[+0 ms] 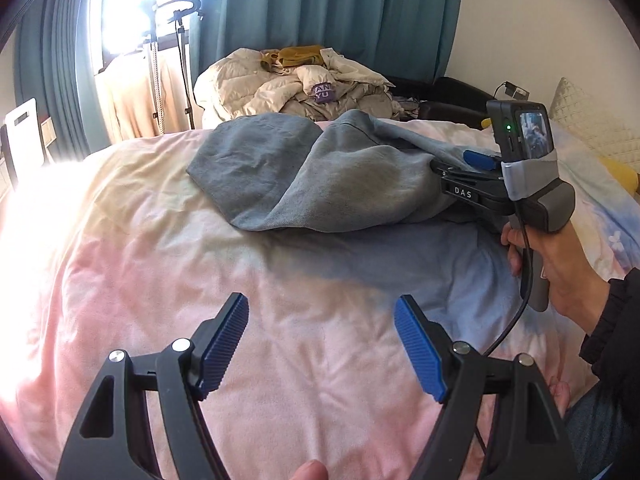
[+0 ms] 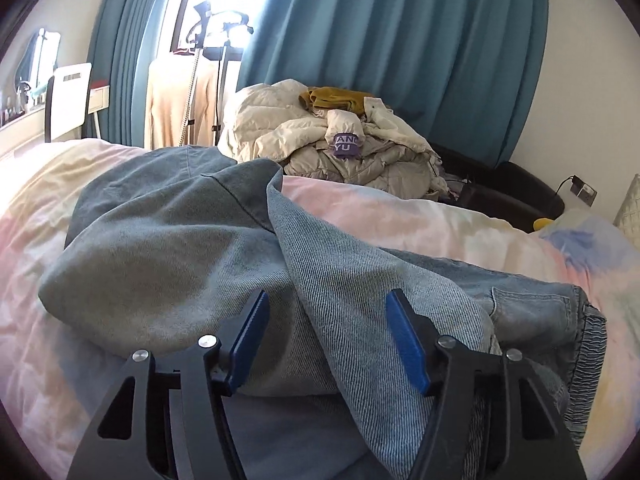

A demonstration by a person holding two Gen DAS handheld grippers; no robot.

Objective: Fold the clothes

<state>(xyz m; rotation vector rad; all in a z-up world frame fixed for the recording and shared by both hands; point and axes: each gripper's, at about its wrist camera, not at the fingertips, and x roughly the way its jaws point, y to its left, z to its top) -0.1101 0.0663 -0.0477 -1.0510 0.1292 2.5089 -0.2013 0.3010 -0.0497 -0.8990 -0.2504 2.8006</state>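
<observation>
Crumpled grey-blue denim jeans [image 1: 304, 184] lie mid-bed on a soft pastel duvet [image 1: 160, 280]. Left gripper [image 1: 320, 344] gapes empty; right gripper [image 2: 326, 340] straddles a denim fold, unclamped.

One blue-grey denim garment [image 2: 168, 256]; one pastel tie-dye bed [image 1: 160, 280]; two black blue-padded tongs: left [image 1: 321, 344], right [image 2: 324, 340]; one cream clothes heap [image 1: 296, 88].

In the left wrist view, the fingertips of the right gripper [image 1: 460, 162] at right of centre are buried in the folded grey-blue denim garment [image 1: 304, 176], so whether cloth is pinched cannot be told. The window [image 1: 128, 12] at upper left is washed out by glare. In the right wrist view, the garment's lower part [image 2: 360, 380] is cut off by the bottom edge.
</observation>
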